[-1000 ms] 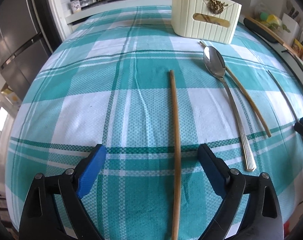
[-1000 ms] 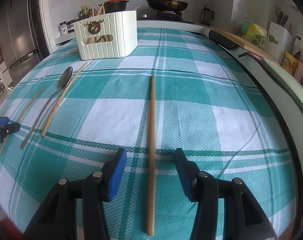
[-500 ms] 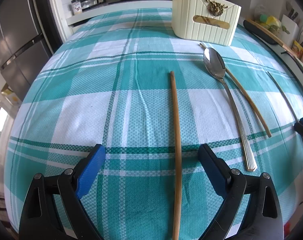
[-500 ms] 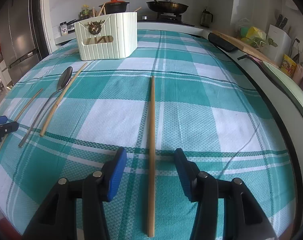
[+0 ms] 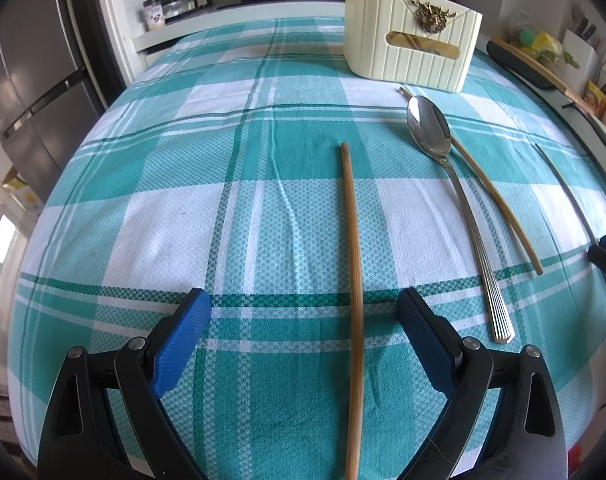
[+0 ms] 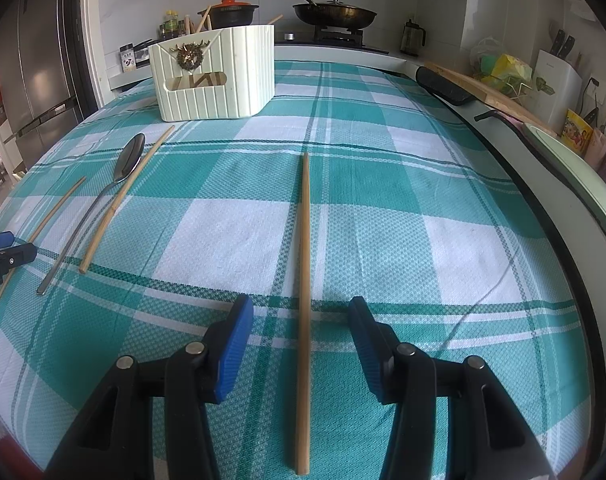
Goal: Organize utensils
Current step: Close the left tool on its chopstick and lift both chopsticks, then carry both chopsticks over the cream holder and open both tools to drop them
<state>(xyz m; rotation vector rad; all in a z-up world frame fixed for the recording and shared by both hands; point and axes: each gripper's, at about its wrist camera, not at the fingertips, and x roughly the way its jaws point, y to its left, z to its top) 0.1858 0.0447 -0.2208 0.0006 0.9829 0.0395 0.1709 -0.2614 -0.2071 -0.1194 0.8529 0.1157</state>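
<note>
A cream ribbed utensil holder (image 5: 413,36) stands at the far side of the checked tablecloth, with chopsticks in it; it also shows in the right wrist view (image 6: 215,76). My left gripper (image 5: 303,312) is open, straddling a wooden chopstick (image 5: 353,264) that lies on the cloth. To its right lie a metal spoon (image 5: 455,196) and another chopstick (image 5: 491,196). My right gripper (image 6: 301,320) is open around a further chopstick (image 6: 304,264) lying flat. The spoon (image 6: 103,196) and a chopstick (image 6: 123,196) lie to its left.
The teal and white cloth (image 5: 183,208) covers the table. A stove with pans (image 6: 331,12), a counter with a cutting board (image 6: 487,92) and a knife block sit beyond and right. A fridge (image 5: 27,76) stands left. The table edge (image 6: 559,216) runs along the right.
Both grippers have eased slightly lower and nearer over their chopsticks. Nothing has been taken hold of; the utensils lie as before.
</note>
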